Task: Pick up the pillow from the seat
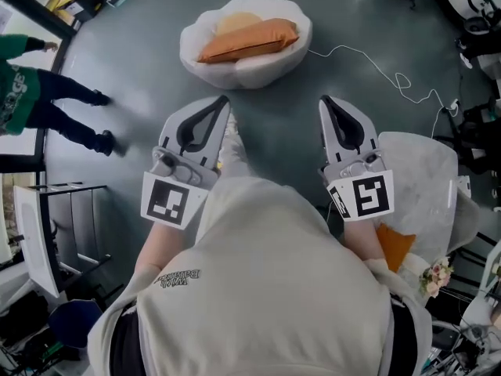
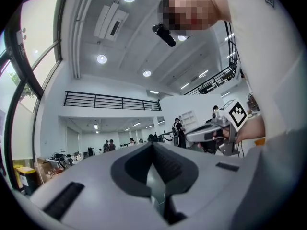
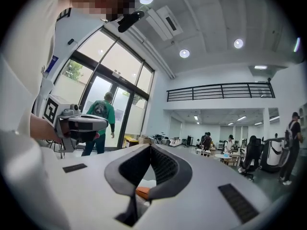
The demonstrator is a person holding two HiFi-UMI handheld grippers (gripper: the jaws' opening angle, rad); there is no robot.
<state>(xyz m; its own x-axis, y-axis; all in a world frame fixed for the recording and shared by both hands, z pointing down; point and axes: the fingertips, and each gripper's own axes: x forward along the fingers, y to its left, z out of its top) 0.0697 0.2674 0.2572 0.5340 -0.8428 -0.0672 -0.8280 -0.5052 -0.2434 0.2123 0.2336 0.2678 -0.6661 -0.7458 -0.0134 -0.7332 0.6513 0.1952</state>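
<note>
An orange pillow (image 1: 249, 39) lies across a cream, shell-shaped seat (image 1: 270, 69) on the grey floor, at the top of the head view. My left gripper (image 1: 223, 103) and right gripper (image 1: 326, 102) are side by side in front of my chest, tips toward the seat and well short of it. Both are shut with nothing between the jaws. In the left gripper view, the left gripper (image 2: 152, 143) points level into the hall, with the right gripper (image 2: 216, 128) beside it. In the right gripper view, a sliver of the orange pillow (image 3: 143, 192) shows under the shut right gripper (image 3: 150, 145).
A person in green (image 1: 23, 92) walks at the left by the glass doors. A white cable (image 1: 376, 69) snakes across the floor right of the seat. A white draped chair (image 1: 427, 171) with an orange cushion (image 1: 395, 245) is at my right, a rack (image 1: 55, 225) at my left.
</note>
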